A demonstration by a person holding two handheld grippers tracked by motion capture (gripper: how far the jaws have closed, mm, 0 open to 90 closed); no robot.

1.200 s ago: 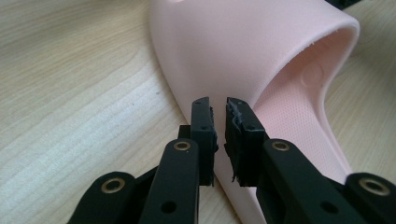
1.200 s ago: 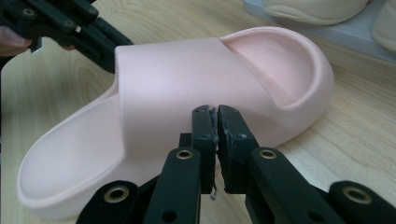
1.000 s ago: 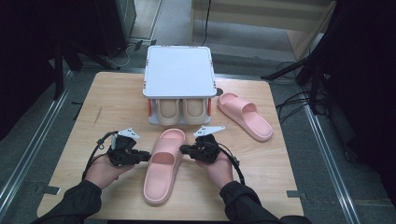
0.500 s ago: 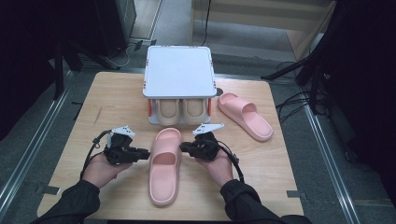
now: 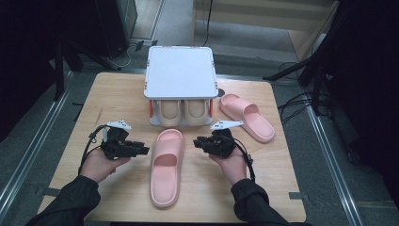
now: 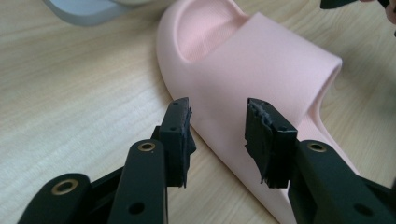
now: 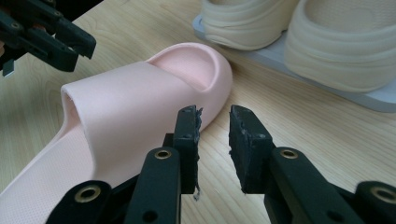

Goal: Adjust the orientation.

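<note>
Grippers, left gripper and right gripper, flank the unmarked pink slipper, jaws just spreading, gripping nothing.

Both the left hand-held gripper and right hand-held gripper have just opened and now stand clear of the pink slipper, which lies free on the desk.

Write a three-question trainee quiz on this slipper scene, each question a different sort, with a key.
1. True or false: the left gripper clamps the near pink slipper.
2. What sits on the rack's lower shelf under the white top? A) beige slippers B) pink slippers C) nothing
3. Where does the far pink slipper lie?

Key
1. False: both the left and the right gripper stand open beside it, jaws having just been opening, nothing between them.
2. A
3. On the table, right of the rack.
</note>
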